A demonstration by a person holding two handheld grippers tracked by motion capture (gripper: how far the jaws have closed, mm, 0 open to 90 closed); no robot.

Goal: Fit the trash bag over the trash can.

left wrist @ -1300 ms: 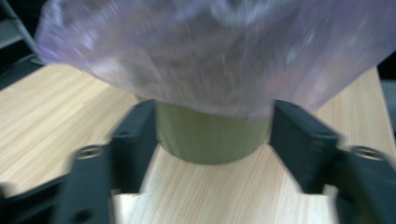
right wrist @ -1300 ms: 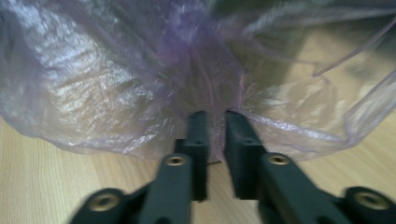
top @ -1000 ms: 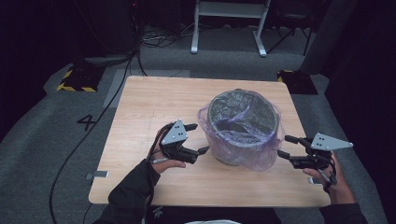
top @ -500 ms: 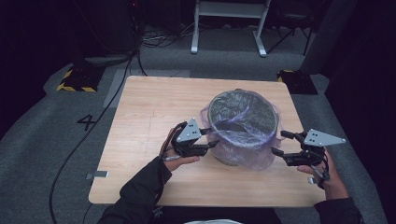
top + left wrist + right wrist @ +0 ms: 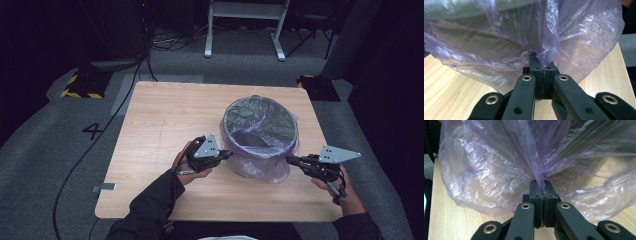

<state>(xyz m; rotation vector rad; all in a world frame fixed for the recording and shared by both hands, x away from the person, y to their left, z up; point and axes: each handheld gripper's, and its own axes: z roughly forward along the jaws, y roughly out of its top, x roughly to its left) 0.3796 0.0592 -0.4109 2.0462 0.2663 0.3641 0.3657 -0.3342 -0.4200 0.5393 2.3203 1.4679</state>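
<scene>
A round grey bin point(image 5: 260, 125) stands on the wooden table point(image 5: 165, 115), lined with a thin purple plastic bag point(image 5: 260, 167) whose edge hangs down over the outside. My left gripper point(image 5: 227, 155) is at the bin's left side, and its jaws have just closed; they are shut on a fold of the purple bag point(image 5: 549, 47). At the bin's right side my right gripper point(image 5: 290, 160) has also just closed, and it pinches a pleat of the bag point(image 5: 536, 165). Both grippers sit low, near the table top.
The table's left half is bare wood. On the floor a cable point(image 5: 100, 135) runs past the left edge, near a yellow-and-black marked block point(image 5: 80, 85). A white frame point(image 5: 245, 25) stands behind the table and a dark block point(image 5: 317, 86) lies at the far right corner.
Both grippers moved inward to the bin's sides and a little down. Their jaws went from open to shut on the bag's hanging edge.
</scene>
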